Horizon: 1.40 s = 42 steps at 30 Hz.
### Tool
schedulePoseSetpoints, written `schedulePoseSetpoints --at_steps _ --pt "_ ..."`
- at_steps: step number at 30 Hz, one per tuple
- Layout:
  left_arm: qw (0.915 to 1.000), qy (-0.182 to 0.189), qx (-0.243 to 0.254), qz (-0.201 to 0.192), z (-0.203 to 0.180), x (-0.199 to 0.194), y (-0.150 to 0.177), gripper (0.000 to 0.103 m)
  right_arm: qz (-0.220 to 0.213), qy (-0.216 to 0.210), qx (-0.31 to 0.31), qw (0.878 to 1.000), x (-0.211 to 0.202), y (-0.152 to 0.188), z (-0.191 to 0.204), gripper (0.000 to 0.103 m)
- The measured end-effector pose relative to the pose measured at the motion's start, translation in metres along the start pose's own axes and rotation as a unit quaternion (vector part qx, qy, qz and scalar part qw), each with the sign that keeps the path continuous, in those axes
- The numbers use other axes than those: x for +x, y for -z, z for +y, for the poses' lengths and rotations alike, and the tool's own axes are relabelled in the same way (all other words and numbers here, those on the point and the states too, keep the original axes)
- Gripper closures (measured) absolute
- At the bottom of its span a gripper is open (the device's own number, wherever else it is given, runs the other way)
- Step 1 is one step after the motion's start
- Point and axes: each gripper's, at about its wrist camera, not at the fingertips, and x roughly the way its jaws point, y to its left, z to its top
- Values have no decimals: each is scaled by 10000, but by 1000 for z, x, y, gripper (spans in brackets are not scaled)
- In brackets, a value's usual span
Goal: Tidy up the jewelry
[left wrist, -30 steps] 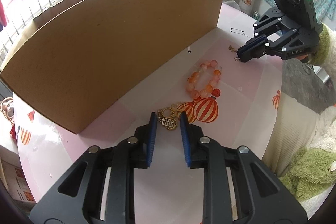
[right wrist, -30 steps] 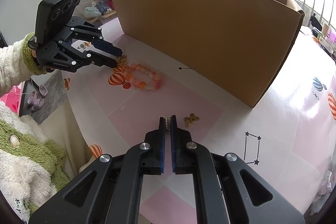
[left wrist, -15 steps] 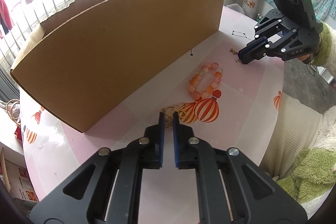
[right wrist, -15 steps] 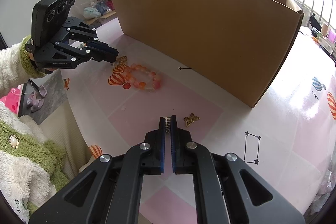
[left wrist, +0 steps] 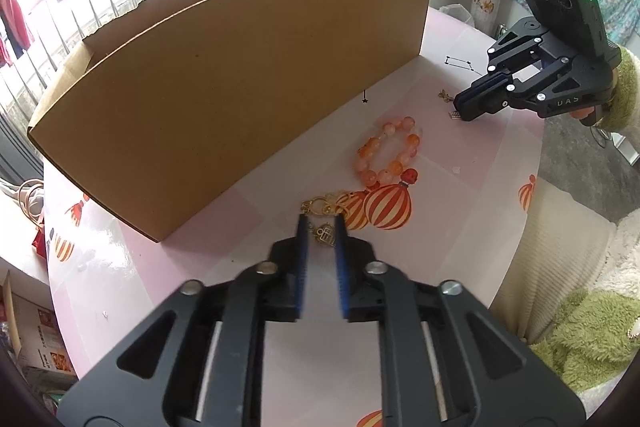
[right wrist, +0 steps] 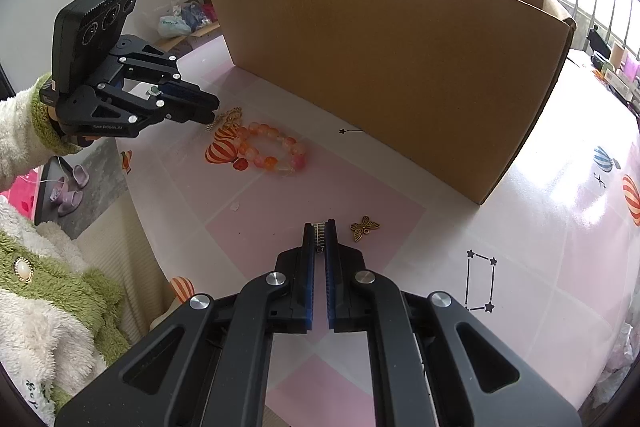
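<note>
Bracelet (left wrist: pixel 387 151), one; charms, three.

Matt brown cardboard box (left wrist: pixel 224 99); glossy, glassy orange bead bracelet (left wrist: pixel 390 155); shiny gold metal charm (left wrist: pixel 325 235); smooth, glossy bench cover (right wrist: pixel 540 247); fluffy sleeve (right wrist: pixel 20 143).

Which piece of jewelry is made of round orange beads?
The bead bracelet, lying in a loop beside the cardboard box; the other pieces are small gold charms.
</note>
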Motion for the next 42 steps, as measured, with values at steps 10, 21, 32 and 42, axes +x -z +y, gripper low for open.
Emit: schedulePoseSetpoints --at_steps 10,21,32,42 --pt "10000 -60 3 32 0 6 -1 85 16 40 -36 10000 -1 0 4 98" --pt "9999 50 89 -7 0 9 -4 103 17 24 -50 10000 -1 -1 6 98" --pt "9997 63 -90 -233 1 -6 4 103 -52 83 50 9999 -2 3 4 98" --pt "9972 35 -557 -495 16 -29 11 103 -225 52 283 9993 -7 9 1 98"
